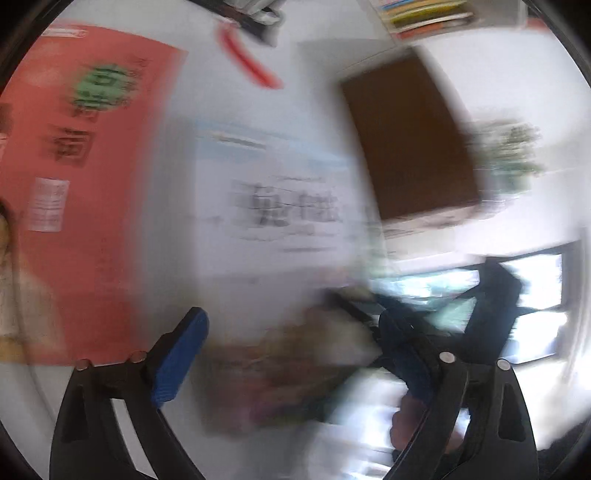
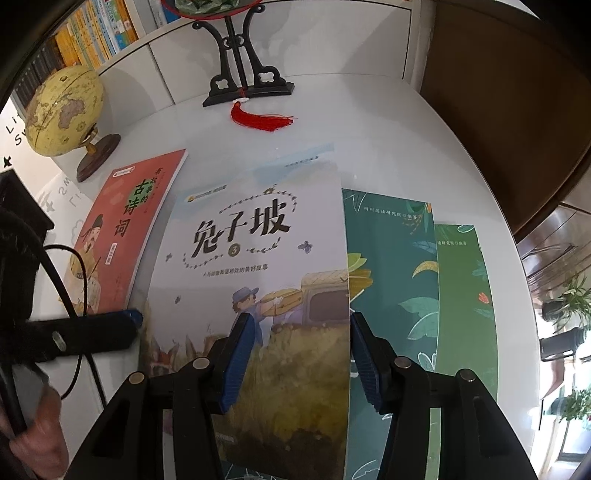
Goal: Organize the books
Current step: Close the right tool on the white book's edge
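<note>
White round table (image 2: 369,122) carries four books laid flat in a row. The white book (image 2: 258,266) lies at the centre, overlapping the dark green book (image 2: 391,280), which in turn overlaps the lighter green book (image 2: 465,295) toward the right edge. The red book (image 2: 125,229) lies at the left, near a globe (image 2: 64,114). A dark ornament stand (image 2: 243,74) with a red tassel (image 2: 262,118) sits at the far edge; a shelf of books (image 2: 92,33) stands behind. Right gripper (image 2: 299,354) hovers over the white book's right edge, jaws parted, grasping nothing. Left gripper (image 1: 288,362), heavily blurred, stands wide and released beside the white book's left edge.
</note>
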Action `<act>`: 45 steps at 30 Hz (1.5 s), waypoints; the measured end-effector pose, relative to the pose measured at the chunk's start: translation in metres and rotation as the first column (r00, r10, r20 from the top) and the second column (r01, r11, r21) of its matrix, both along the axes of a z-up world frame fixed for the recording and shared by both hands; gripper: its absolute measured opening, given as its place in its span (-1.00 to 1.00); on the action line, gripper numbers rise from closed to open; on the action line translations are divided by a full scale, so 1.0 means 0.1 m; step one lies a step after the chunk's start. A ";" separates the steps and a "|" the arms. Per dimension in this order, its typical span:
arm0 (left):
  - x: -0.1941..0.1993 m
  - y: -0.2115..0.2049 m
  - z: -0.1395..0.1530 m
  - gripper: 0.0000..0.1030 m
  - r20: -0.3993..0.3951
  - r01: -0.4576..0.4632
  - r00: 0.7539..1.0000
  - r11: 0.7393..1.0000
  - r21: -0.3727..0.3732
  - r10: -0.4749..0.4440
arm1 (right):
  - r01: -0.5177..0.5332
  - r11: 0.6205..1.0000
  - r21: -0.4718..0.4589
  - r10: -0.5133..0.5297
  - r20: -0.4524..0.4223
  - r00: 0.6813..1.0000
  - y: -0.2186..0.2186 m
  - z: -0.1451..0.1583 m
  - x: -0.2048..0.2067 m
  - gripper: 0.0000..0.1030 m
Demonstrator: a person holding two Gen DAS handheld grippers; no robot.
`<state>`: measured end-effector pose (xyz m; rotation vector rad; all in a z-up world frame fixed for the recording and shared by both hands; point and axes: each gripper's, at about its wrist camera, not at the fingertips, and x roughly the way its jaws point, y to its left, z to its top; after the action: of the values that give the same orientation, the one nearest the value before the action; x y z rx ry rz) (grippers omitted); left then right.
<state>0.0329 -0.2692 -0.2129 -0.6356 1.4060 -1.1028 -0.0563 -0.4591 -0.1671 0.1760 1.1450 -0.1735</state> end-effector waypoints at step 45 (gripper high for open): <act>-0.36 0.39 -0.06 0.94 0.048 -0.022 0.999 0.951 0.308 0.007 | -0.056 0.991 0.122 0.062 -0.046 0.997 0.41 -0.03 -0.16 0.07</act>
<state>-0.0031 -0.2306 -0.2189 -0.3915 1.4915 -0.8559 -0.0725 -0.4181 -0.1697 0.2454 1.2094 -0.0567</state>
